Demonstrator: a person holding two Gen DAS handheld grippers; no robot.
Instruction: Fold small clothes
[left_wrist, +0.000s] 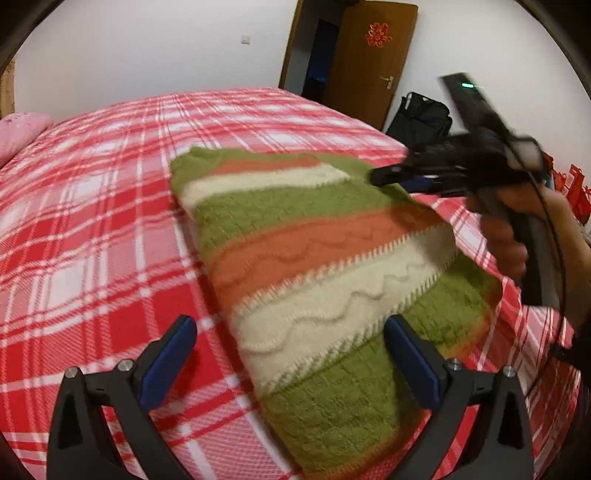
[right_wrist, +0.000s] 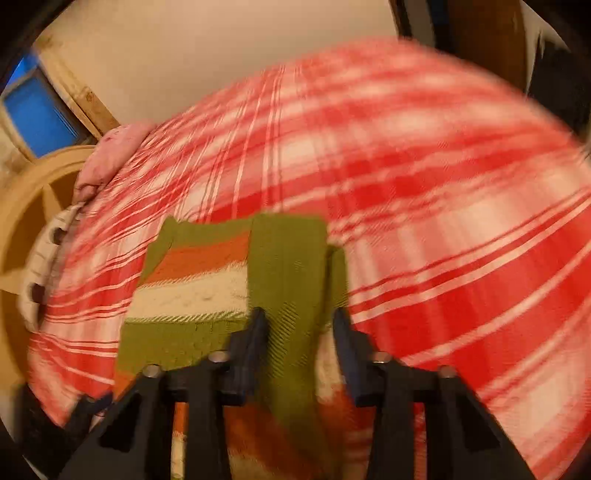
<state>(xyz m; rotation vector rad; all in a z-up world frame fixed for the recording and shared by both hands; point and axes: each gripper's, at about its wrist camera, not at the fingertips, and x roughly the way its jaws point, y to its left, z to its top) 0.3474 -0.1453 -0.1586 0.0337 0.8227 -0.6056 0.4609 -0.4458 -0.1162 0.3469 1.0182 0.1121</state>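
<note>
A striped knitted sweater (left_wrist: 314, 258) in green, orange and cream lies partly folded on the bed. My left gripper (left_wrist: 291, 354) is open, hovering over the sweater's near part, its blue pads apart on either side of the cream stripe. My right gripper (left_wrist: 391, 177) shows at the sweater's far right edge, blurred by motion. In the right wrist view the right gripper (right_wrist: 297, 321) has its jaws partly apart around a green fold of the sweater (right_wrist: 288, 266); whether it pinches the fabric is unclear.
The bed has a red and white plaid cover (left_wrist: 92, 221). A pink pillow (left_wrist: 18, 133) lies at the head. A black bag (left_wrist: 421, 114) sits on the floor by the wooden door (left_wrist: 369, 55). A wooden headboard (right_wrist: 29, 206) stands at left.
</note>
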